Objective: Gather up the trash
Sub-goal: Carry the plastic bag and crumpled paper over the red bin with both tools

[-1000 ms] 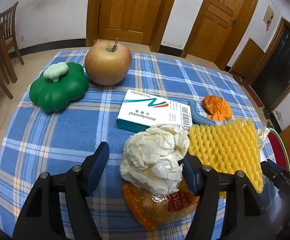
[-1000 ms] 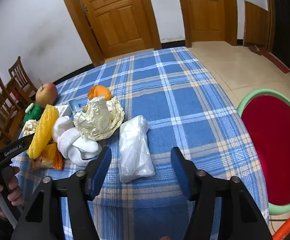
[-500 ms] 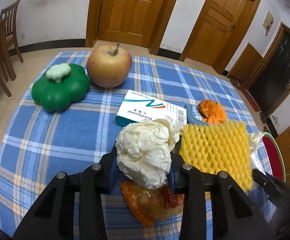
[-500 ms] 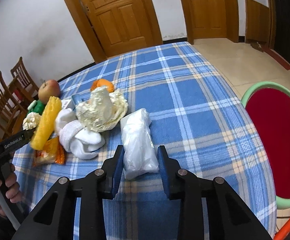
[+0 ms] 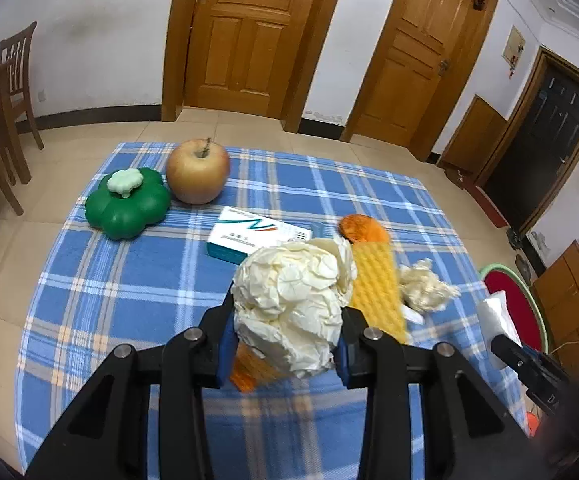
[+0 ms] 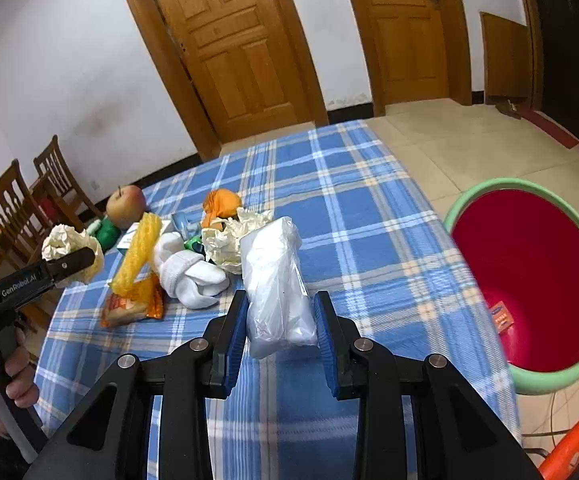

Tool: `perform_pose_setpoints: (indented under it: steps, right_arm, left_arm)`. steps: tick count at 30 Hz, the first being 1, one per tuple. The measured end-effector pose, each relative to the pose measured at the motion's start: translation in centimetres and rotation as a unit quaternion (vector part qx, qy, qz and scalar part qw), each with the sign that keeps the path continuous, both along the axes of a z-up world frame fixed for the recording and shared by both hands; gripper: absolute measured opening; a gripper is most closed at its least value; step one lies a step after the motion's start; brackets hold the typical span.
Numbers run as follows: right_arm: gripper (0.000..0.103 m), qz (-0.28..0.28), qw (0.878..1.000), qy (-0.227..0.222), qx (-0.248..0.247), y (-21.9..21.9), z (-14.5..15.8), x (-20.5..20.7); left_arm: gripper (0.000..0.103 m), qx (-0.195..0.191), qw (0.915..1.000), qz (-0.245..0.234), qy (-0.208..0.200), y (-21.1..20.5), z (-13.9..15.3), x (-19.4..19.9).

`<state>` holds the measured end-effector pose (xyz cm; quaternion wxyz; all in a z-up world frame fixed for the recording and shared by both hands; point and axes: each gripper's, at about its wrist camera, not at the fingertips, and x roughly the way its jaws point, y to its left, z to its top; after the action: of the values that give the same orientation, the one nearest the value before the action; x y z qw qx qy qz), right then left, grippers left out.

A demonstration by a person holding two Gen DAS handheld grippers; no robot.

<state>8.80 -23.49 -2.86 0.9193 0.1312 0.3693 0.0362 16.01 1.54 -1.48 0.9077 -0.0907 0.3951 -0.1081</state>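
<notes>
1. While both grippers carried trash, the round table (image 6: 369,216) in its blue plaid cloth bore the rest, and a red basin with a green rim (image 6: 529,280) sat on the floor just off its right edge, likely the place for the trash.
2. Near the far left edge stood an apple (image 5: 198,176) and a green pumpkin-shaped toy (image 5: 127,204), touching or nearly so; a medicine box (image 5: 249,236) lay toward the middle. None of these looked like trash.
3. A yellow foam fruit net (image 6: 137,256), a pair of white socks (image 6: 189,276), a second crumpled paper (image 6: 229,240) and an orange snack wrapper (image 6: 129,308) were heaped near the left edge.
4. The right gripper (image 6: 280,320) had just closed and was clamped on a clear plastic bag (image 6: 277,280), lifted off the cloth. The slick film could slide out on the way to the basin if squeezed only at its loose end.
5. The left gripper (image 5: 285,344) had likewise just closed, its fingers pinching a crumpled paper ball (image 5: 289,300) held above the heap. The springy paper might give and drop, or brush the net below it.
</notes>
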Motion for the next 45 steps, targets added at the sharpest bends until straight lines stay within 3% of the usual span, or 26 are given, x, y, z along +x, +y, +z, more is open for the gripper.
perform_pose_setpoints:
  steps: [10, 22, 29, 45]
  right_arm:
    - [0.034, -0.032, 0.999, -0.030, 0.006, -2.9, 2.3, -3.7]
    - [0.034, -0.108, 0.993, -0.047, 0.003, -8.4, 3.8, -7.1]
    - [0.034, -0.157, 0.987, -0.033, 0.010, -12.5, 2.7, -7.9]
    - [0.036, -0.216, 0.975, 0.011, 0.043, -19.4, -1.5, -7.4]
  left_arm:
    - [0.039, -0.002, 0.9991, -0.040, -0.015, -4.0, 2.5, -2.7]
    - [0.039, 0.009, 0.9931, -0.116, -0.019, -11.4, 3.9, -3.5]
    - [0.039, 0.021, 0.9864, -0.162, -0.018, -16.3, 3.9, -3.3]
    - [0.039, 0.047, 0.9702, -0.237, 0.007, -25.3, 0.4, -2.1]
